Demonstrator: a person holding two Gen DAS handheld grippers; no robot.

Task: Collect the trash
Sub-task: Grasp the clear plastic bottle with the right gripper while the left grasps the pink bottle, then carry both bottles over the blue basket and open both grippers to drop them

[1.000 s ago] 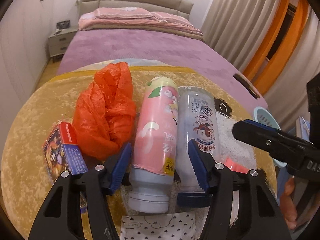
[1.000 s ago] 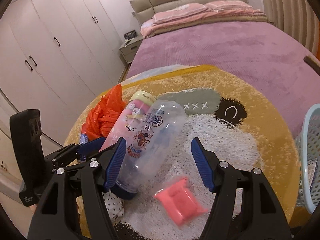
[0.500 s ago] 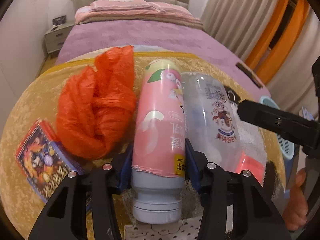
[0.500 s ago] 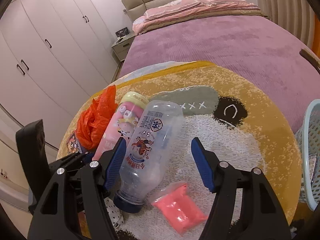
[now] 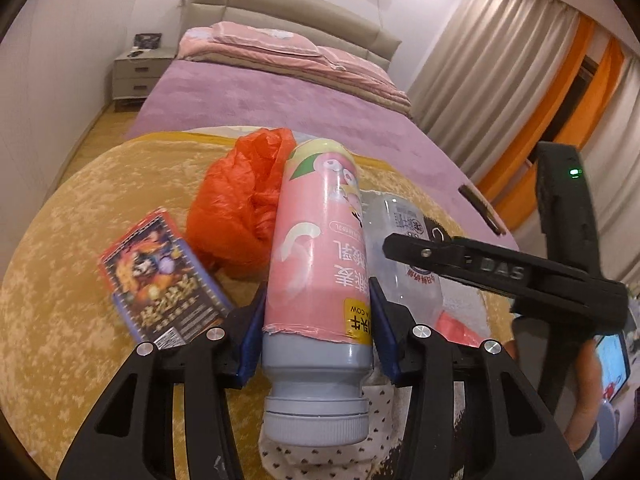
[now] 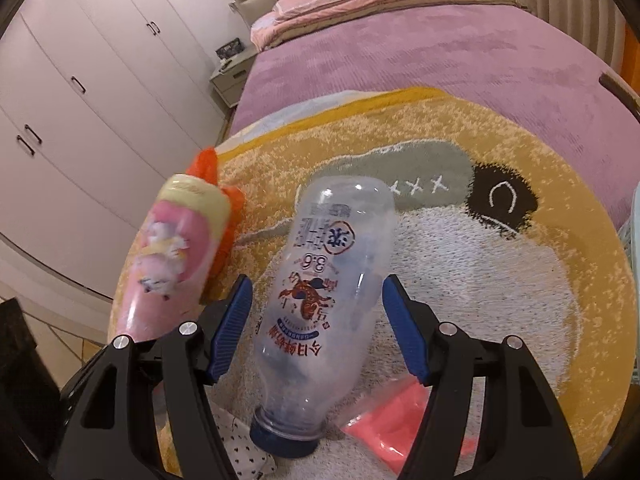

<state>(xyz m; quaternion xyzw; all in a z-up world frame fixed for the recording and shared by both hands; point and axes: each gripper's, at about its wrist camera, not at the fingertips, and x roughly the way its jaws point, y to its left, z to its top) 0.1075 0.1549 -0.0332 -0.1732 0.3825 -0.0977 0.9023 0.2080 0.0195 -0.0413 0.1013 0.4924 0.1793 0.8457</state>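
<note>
Pink bottle (image 5: 316,264) clenched in left tool (image 5: 318,330); clear bottle (image 6: 320,300) between released right tool (image 6: 320,332) fingers.

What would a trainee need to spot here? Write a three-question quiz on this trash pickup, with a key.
1. True or false: the left hand-held gripper is closed on the pink bottle.
2. Which item lies between the open blue pads of the right hand-held gripper?
A. the orange plastic bag
B. the clear bottle
C. the printed box
3. Fill in: the clear bottle's cap is dark ____.

Key:
1. True; its pads press on both sides of the pink bottle, just above the grey cap end.
2. B; the pads stand apart from the clear bottle, which lies on the yellow rug.
3. blue
</note>
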